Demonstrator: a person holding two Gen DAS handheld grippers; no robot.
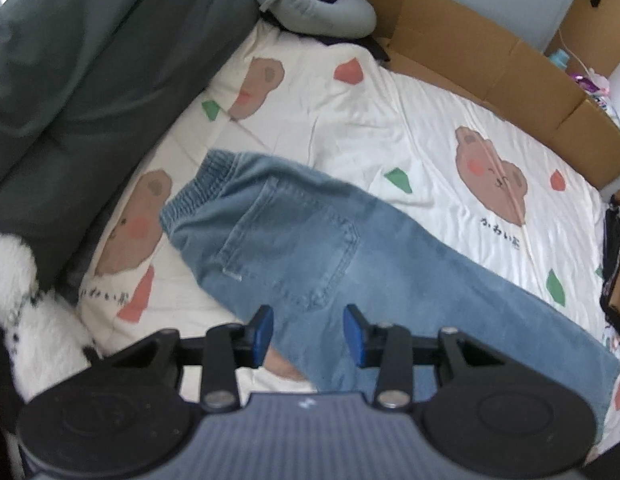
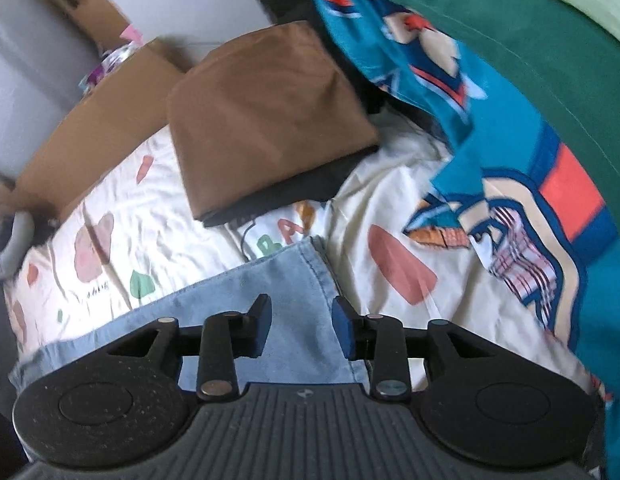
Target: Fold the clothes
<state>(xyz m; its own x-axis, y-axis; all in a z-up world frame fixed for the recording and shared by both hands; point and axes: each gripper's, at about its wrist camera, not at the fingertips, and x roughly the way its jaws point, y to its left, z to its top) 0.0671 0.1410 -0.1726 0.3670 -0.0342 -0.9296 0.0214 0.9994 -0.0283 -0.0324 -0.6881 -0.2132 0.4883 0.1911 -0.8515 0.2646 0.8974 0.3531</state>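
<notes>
Left wrist view shows the jeans point(image 1: 301, 248) lying flat on the bed point(image 1: 390, 112), folded in half lengthwise but not yet folded short, with the left tool point(image 1: 308, 334) and right tool point(image 2: 299, 330) both spread, holding nothing.

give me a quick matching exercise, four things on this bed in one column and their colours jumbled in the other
Things:
1. jeans
2. folded cloth
3. neck pillow
4. cardboard box

Colours:
A. light grey
B. faded blue denim
C. tan
D. dark brown

Pairs: 1-B, 2-D, 3-A, 4-C
</notes>
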